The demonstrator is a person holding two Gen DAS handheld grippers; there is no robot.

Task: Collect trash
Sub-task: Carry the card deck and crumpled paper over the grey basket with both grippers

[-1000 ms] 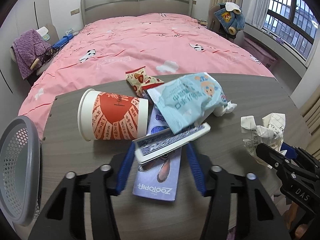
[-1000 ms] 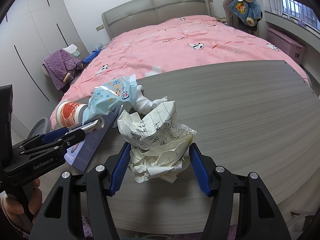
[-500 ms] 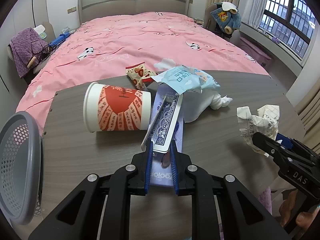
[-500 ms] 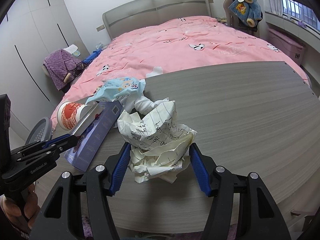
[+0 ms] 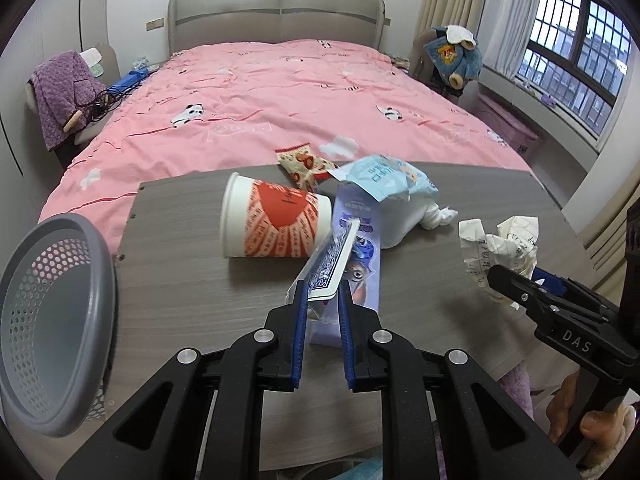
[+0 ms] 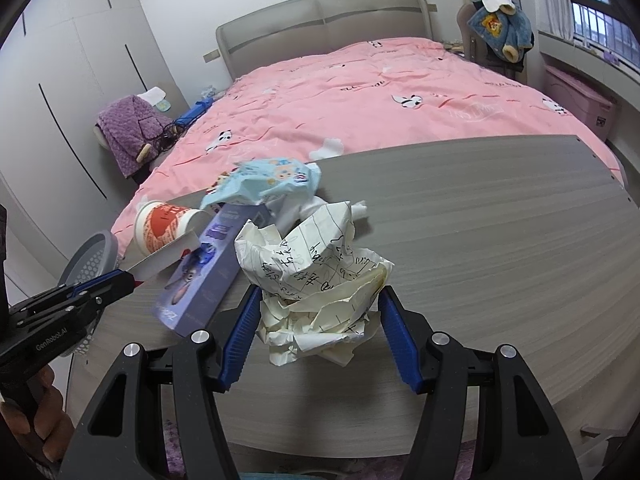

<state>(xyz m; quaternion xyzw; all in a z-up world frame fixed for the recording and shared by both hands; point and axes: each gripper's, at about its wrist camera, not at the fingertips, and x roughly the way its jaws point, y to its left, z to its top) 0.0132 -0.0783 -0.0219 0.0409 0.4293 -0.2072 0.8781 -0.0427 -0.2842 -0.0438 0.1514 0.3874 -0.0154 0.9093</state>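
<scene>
We hold the left gripper (image 5: 322, 300) clenched on a flat blue-patterned card box (image 5: 332, 264), tilted on edge and lifted off the grey wood-grain table (image 5: 180, 264), presumably so it clears the clutter. The grey perforated plastic bin (image 5: 52, 320) waits at left, past the table edge. The right gripper (image 6: 316, 316) flanks a crumpled lined-paper ball (image 6: 316, 280); whether its jaws grip or merely bracket it, we cannot tell. The red-and-white paper cup (image 5: 272, 224) lies on its side.
</scene>
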